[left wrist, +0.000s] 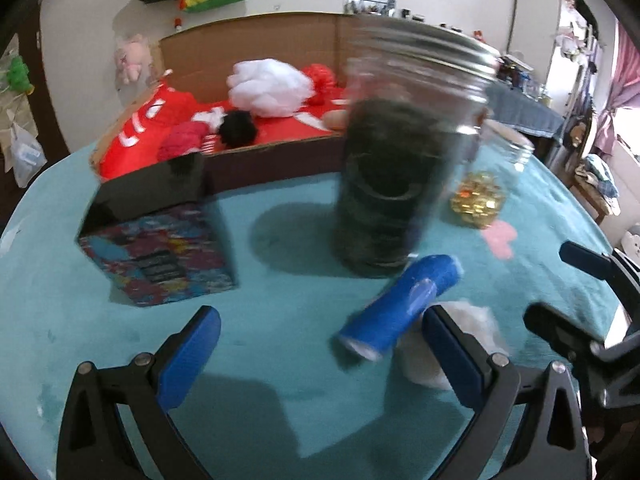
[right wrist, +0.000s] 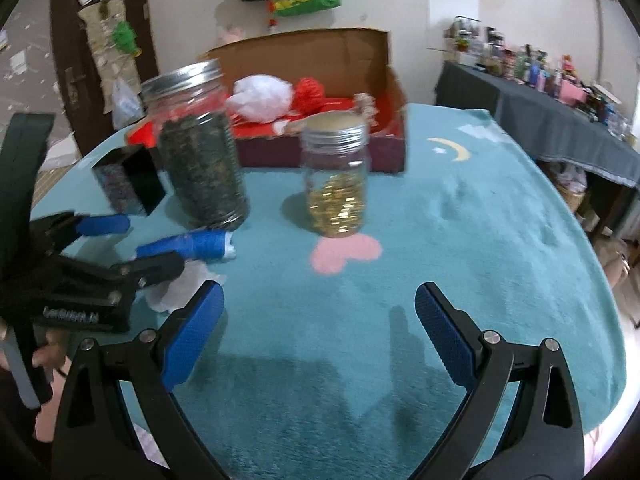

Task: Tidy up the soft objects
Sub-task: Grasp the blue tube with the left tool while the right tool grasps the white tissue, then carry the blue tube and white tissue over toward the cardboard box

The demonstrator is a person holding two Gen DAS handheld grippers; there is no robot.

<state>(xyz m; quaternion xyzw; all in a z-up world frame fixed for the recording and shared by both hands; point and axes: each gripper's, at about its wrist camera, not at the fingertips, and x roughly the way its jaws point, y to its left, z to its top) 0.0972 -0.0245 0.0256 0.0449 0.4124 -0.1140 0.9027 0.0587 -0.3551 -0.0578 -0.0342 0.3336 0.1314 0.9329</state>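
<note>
On the teal cloth (right wrist: 460,216), going from the left, a patterned box (left wrist: 160,256) stands nearest the edge, with the open carton (left wrist: 256,44) behind it already holding soft things: a white puff (left wrist: 270,88), a black pompom (left wrist: 238,128) and red fabric (left wrist: 140,132). Next comes the dark jar (left wrist: 384,184), tall and full. In front of it lie the blue roll (left wrist: 396,304) and, touching its near end, a white wad (left wrist: 424,356). Right of these stands the gold jar (right wrist: 336,184), beside a pink heart printed on the cloth.

The left gripper (left wrist: 320,356) hangs low over the cloth with its jaws spread and nothing between them; its right finger lies against the wad, and the roll sits just ahead of that finger. The right gripper (right wrist: 320,336) is likewise spread wide and empty, over bare cloth and well clear of the jars.

The wad looks like cotton or tissue: very light, limp, and likely to squash to almost nothing, so I would pinch it through its thick middle. The roll seems a soft wrap on a core (hard to be sure through the blur), light and somewhat springy, best taken across its width near the middle so it does not swivel.

The dark jar stands directly between these pieces and the carton, and both jars are probably glass, so a carry should go up and over or around.
</note>
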